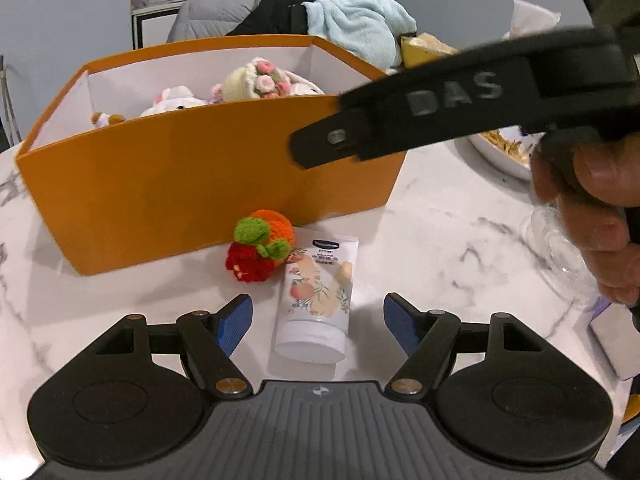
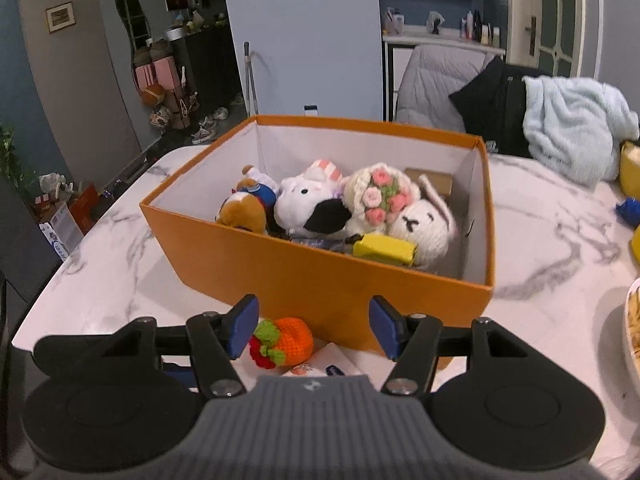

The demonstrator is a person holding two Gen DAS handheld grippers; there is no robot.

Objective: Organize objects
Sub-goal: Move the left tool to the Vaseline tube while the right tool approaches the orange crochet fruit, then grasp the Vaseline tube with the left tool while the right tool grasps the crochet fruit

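Note:
An orange box [image 1: 200, 184] stands on the marble table and holds several plush toys [image 2: 312, 200] and a yellow packet [image 2: 384, 250]. In front of its near wall lie a crocheted orange-and-red fruit toy [image 1: 260, 250] and a white floral cream tube [image 1: 320, 280]. My left gripper [image 1: 318, 312] hangs open low over the table, the tube lying between its blue pads [image 1: 236, 328] without touching them. My right gripper [image 2: 314, 312] is open and empty above the box's [image 2: 320, 276] near wall; the fruit toy [image 2: 288, 340] and the tube's end [image 2: 324, 364] lie under it.
The hand [image 1: 592, 220] holding the right gripper crosses the upper right of the left wrist view. A clear glass jar [image 1: 560, 248], a white bowl of snacks [image 1: 500, 148] and a pale box [image 1: 616, 340] stand to the right. A light-blue towel [image 2: 572, 132] lies behind.

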